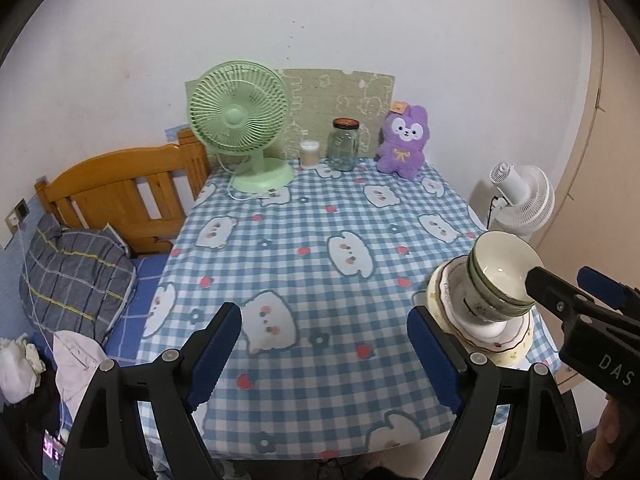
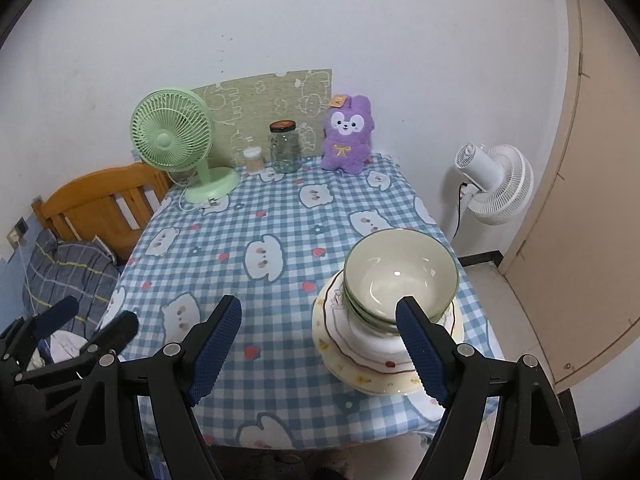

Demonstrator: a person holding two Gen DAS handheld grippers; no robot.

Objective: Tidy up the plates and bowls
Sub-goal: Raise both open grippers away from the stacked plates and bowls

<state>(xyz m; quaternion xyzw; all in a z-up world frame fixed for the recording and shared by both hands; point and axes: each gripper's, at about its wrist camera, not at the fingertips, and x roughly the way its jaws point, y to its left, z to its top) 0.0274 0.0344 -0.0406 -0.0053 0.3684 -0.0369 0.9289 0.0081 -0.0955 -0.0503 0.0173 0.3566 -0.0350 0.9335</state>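
Observation:
A stack of green-rimmed bowls [image 2: 400, 276] sits nested on a stack of cream plates [image 2: 360, 364] at the table's front right corner; the bowls [image 1: 500, 272] and plates [image 1: 480, 328] also show in the left wrist view. My right gripper [image 2: 320, 328] is open and empty, above the table front, its right finger just in front of the stack. My left gripper [image 1: 324, 344] is open and empty over the table's front middle, left of the stack. The right gripper [image 1: 568, 284] shows at the right of the left view, beside the bowls.
The table has a blue checked cloth [image 1: 304, 264]. At its back stand a green fan [image 1: 240, 128], a small cup [image 1: 309, 153], a glass jar [image 1: 343, 145] and a purple plush [image 1: 403, 142]. A wooden bed frame [image 1: 120, 192] is left, a white fan [image 2: 496, 184] right.

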